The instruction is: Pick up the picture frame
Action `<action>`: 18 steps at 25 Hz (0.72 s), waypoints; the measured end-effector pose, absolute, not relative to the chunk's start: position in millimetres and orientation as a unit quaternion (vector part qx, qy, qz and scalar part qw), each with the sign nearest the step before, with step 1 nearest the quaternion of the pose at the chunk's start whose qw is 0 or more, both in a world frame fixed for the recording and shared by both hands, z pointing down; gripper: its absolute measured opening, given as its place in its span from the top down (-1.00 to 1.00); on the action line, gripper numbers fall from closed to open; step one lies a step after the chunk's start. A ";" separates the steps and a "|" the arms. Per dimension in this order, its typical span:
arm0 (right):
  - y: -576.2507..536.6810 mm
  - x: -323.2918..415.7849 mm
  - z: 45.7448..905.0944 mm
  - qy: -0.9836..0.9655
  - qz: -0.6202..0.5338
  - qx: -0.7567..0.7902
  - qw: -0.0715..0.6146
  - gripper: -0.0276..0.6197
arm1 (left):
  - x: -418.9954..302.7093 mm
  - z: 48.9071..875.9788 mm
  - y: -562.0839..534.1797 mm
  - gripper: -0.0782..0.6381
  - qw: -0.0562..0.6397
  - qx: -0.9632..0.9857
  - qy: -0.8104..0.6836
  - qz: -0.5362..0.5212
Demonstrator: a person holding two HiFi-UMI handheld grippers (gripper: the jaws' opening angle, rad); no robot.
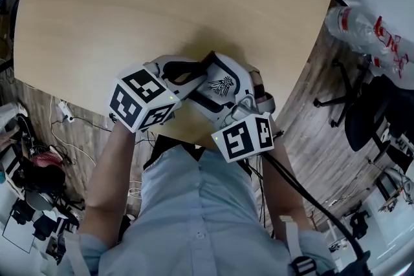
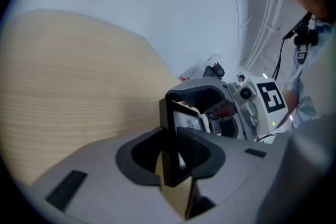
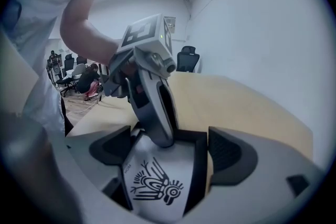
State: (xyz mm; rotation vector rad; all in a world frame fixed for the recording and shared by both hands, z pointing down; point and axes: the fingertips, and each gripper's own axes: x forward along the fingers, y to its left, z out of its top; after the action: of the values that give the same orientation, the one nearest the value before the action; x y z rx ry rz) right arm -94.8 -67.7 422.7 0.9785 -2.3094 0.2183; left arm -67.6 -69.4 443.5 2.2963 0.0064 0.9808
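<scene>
Table: one round light-wood table fills the upper head view; its top is bare beyond the grippers.
Person: one, in a pale blue shirt, stands at the table's near edge with both forearms reaching forward.
Office chair: one black office chair stands on the wood-look floor to the right, well apart from the table.
Left gripper: the left gripper has its jaws nearly together, clamped on the thin black side edge of the frame.
Right gripper: the right gripper has its jaws set wide with the frame lying between them; a sliver of table shows between the frame's edge and one pad, so the pads do not press on it.
Picture frame: one black-edged picture frame holding a white sheet with a black bird drawing sits between the two grippers, over the table's near edge.
In the way: the left gripper's body crosses the frame's far end in the right gripper view; in the head view both grippers cover most of it.
Bottle: one clear plastic bottle with a red label lies at the upper right.
Marker cubes: two marker cubes, left and right.
Cable: one black cable trails from the right gripper.
</scene>
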 end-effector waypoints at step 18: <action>-43.2 -91.3 456.1 -0.822 0.181 0.370 0.393 -0.70 | -75.0 449.3 -67.0 0.52 0.333 0.862 -0.015 0.382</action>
State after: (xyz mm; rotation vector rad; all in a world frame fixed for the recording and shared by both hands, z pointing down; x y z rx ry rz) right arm -91.3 -43.2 456.1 0.9384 -2.0878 0.4594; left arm -75.0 -67.0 449.3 2.2516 -0.0382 0.9977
